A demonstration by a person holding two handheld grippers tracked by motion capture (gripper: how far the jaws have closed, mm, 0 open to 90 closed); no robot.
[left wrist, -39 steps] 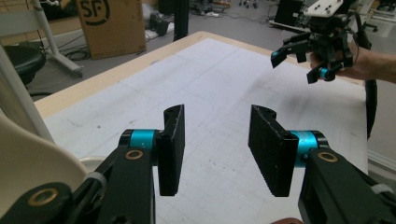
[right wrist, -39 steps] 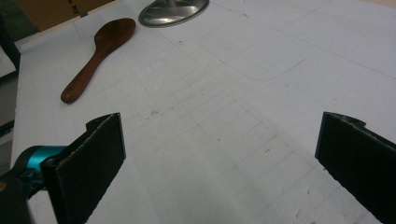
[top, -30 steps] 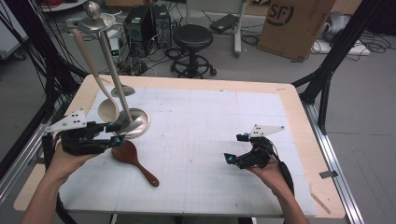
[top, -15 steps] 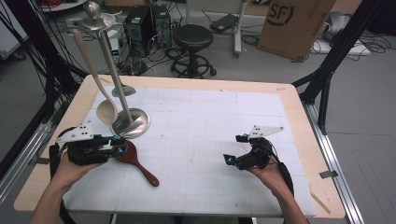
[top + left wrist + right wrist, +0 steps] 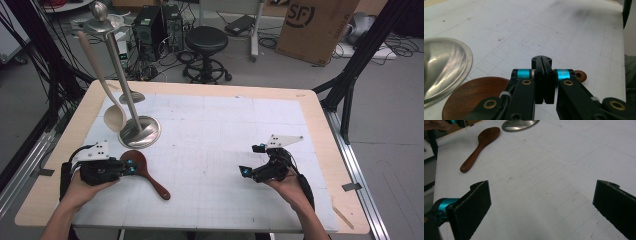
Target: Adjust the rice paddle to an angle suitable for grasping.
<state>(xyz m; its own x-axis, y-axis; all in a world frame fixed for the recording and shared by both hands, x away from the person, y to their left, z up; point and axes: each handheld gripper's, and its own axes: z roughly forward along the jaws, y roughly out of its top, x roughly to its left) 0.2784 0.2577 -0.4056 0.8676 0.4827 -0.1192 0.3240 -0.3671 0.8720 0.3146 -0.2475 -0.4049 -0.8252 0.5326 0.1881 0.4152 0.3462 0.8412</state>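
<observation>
A dark wooden spoon (image 5: 150,177) lies flat on the white mat at the front left, bowl toward the stand. My left gripper (image 5: 131,169) is low over the spoon's bowl; its jaws have just been closing and now stand shut, pad against pad, with nothing between them. In the left gripper view the shut left gripper (image 5: 541,58) hides the middle of the wooden spoon (image 5: 474,95). My right gripper (image 5: 251,160) rests at the front right, open and empty. In the right gripper view the right gripper (image 5: 541,195) frames bare mat, with the wooden spoon (image 5: 480,145) far off.
A metal stand (image 5: 141,131) with a round base and a leaning pole stands behind the left gripper. A pale spoon (image 5: 112,115) and a metal ladle (image 5: 131,96) hang from it. The table's wooden rim (image 5: 210,89) borders the mat. A stool (image 5: 207,40) stands beyond.
The left gripper has sunk toward the table and come nearer the front edge, and its jaws have closed. The right gripper and the wooden spoon have not moved.
</observation>
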